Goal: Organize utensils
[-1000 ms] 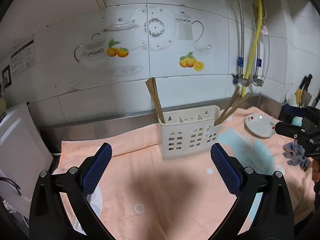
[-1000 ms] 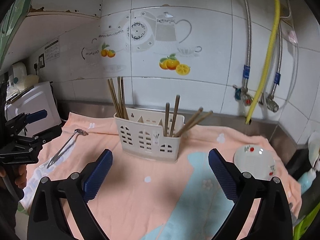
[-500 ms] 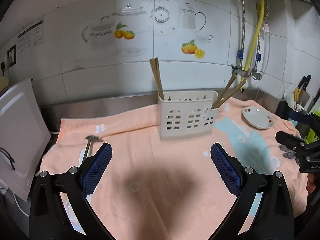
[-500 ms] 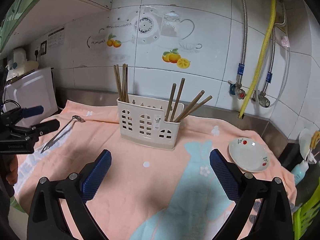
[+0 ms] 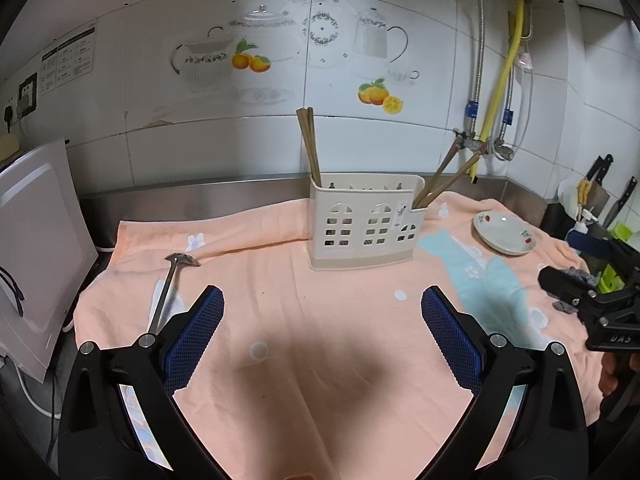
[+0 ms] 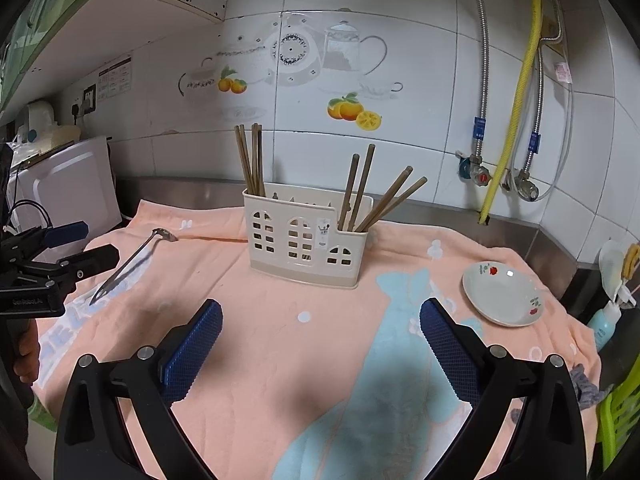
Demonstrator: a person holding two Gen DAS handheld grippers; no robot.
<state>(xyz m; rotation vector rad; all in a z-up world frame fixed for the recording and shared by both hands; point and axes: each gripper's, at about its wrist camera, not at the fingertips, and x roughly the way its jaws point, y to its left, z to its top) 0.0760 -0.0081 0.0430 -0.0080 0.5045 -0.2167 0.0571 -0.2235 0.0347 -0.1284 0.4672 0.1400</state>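
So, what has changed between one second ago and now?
Both tongs, left and right, drew back from the holder, so the metal ladle came into the left view. Nothing was gripped or released. Chopsticks, ladle and plate stayed put.

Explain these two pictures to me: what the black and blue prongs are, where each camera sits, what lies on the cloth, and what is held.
No robot: a person holds two hand grippers, each with a fisheye camera looking along its blue-padded fingers. The left gripper fills one view; the right gripper fills the other. Both are open and hold nothing. On the cloth stand a caddy with chopsticks, a metal utensil lying loose, and a dish.
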